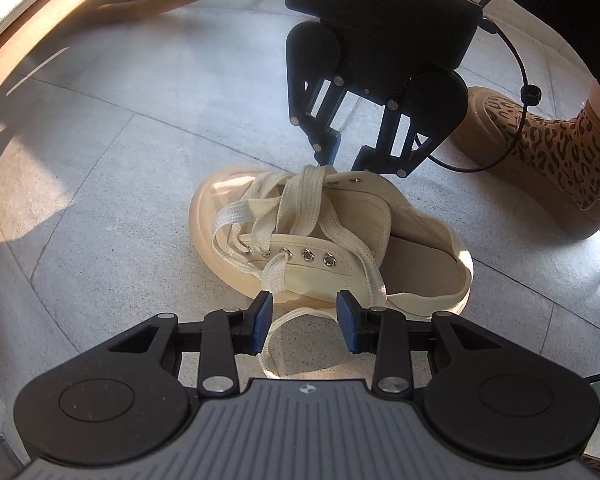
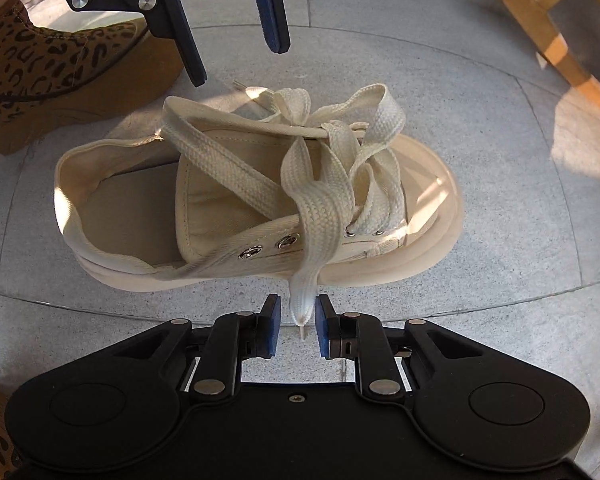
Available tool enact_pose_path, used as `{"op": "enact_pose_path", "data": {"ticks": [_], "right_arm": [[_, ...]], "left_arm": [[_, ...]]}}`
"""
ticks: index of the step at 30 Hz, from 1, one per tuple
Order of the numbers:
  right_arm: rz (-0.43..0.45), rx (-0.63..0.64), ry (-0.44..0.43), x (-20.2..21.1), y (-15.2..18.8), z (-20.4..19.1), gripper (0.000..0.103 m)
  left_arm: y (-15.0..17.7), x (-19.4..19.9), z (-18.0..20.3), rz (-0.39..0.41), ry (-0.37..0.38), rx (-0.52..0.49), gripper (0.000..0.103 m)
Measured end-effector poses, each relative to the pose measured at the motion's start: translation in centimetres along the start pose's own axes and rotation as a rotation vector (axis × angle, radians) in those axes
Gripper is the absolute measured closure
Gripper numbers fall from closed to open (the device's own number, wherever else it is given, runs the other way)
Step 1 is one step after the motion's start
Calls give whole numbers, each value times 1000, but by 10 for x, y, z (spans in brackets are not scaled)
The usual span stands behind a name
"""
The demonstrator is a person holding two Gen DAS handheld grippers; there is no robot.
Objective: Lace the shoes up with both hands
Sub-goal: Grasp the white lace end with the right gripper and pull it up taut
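Both grippers, left [image 1: 304, 322] and right [image 2: 298, 322], spread, pinching nothing; lace tip [image 2: 302, 306] hangs between right's pads.
Shoe [image 2: 204, 200] is half-laced: lower eyelets threaded, upper eyelets [image 2: 270, 249] empty.

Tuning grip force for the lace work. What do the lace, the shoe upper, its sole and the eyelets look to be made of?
Lace: flat woven fabric, matte cream; ribbed weave shows.
Shoe upper: likely canvas, matte cream, with stitched edge binding.
Sole: probably rubber or foam, smooth, slightly glossy, thick moulded rim.
Eyelets: metal rings, shiny silver, glinting in the sun.
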State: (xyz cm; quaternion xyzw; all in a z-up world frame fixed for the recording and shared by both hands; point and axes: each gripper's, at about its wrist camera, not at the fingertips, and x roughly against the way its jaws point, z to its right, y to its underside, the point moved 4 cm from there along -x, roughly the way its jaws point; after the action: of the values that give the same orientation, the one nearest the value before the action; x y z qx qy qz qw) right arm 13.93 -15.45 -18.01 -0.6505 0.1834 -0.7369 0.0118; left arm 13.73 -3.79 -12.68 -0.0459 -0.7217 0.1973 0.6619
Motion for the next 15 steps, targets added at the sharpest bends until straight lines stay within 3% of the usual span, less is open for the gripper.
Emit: {"op": "enact_pose_path", "data": {"ticks": [2,3,8,15], "right_arm": [[3,-15,11,-2,0,3,101],[0,-24,12,-3,0,5,102],[-12,-71,35,17,4,10,103],[-3,-211,108,93,22,29,103]], "left_arm": [[0,0,1,-2,-1,-4,70],[0,0,1,-3,-3,-7,70],[2,-1,2,-3,2,-5,69],[1,-1,0,-9,-2,-15,69]]}}
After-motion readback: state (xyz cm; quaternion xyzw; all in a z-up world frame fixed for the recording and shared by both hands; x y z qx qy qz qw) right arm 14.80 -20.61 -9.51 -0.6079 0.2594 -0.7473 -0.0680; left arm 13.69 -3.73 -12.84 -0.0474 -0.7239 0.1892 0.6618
